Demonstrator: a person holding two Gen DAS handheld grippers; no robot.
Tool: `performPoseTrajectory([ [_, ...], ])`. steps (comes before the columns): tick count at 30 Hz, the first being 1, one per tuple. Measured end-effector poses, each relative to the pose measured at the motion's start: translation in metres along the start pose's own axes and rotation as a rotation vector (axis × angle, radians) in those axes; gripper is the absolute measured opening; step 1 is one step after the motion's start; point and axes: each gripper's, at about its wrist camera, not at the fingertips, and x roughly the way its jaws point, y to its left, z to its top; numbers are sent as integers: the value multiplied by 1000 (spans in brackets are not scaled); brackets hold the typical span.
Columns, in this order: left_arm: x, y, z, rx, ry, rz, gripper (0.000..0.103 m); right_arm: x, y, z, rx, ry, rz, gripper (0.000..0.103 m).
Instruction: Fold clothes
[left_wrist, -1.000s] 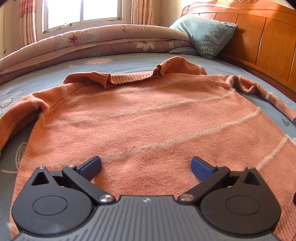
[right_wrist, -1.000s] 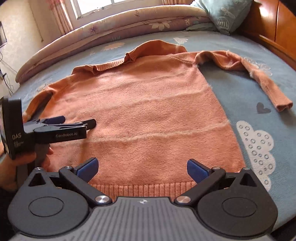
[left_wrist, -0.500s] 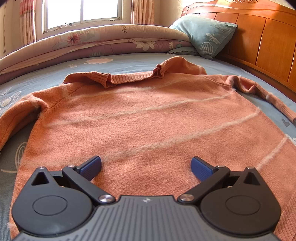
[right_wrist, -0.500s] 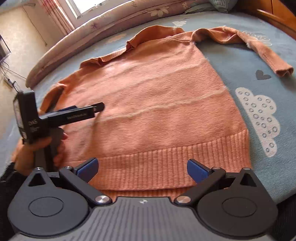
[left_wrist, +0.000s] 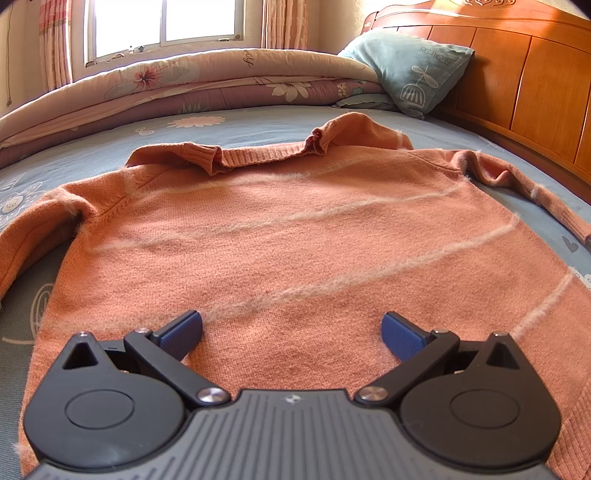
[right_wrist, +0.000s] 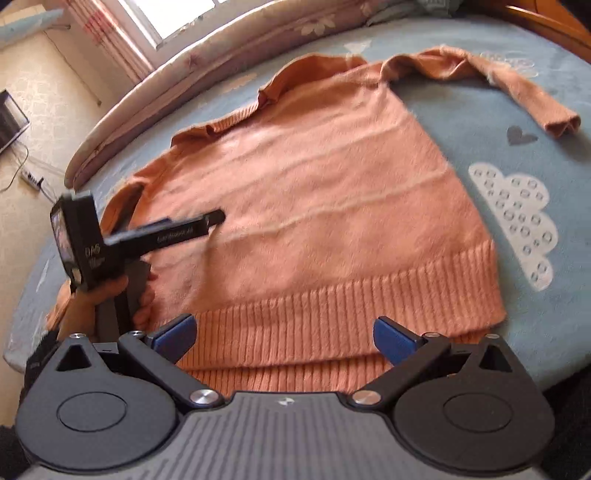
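While the orange sweater lies spread flat on the blue bedsheet, both grippers are held spread wide with nothing between their blue pads. The left gripper is seen low over the sweater's body, on the collar side of the hem; whether it touches the knit cannot be told. The right gripper is held above the ribbed hem. A hand grips the left tool's handle beside the sweater's edge.

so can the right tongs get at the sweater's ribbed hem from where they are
Probably yes. The right tongs are open and hover just over the ribbed hem of the orange sweater, with nothing lying on that edge. The left tongs sit farther up and to the side.
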Motion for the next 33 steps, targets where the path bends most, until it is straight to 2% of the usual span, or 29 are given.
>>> performPoseTrajectory([
  [2,0,0,0,-1,0,0,102,6,-13,10,80,-12,4,103],
  [4,0,0,0,0,0,0,102,15,-26,12,155,11,-4,103],
  [6,0,0,0,0,1,0,102,18,-33,8,182,15,-8,103],
  [12,0,-1,1,0,1,0,102,8,-26,8,139,8,-65,103],
  [14,1,-1,1,1,1,1,102,8,-21,11,115,-11,-53,103],
  [16,0,-1,1,0,1,0,102,13,-16,15,108,-14,-30,103],
  [20,-1,-2,1,5,4,6,102,31,-8,15,92,11,-58,103],
  [22,-4,-2,1,11,20,8,102,35,-9,11,93,13,-81,103],
  [27,-20,2,6,-19,83,-6,102,31,-14,6,101,-6,-54,103],
  [31,-38,-1,11,0,30,17,102,32,-6,8,96,-5,-91,103],
  [33,-46,-2,14,11,3,6,102,34,5,12,44,-7,-99,103],
])
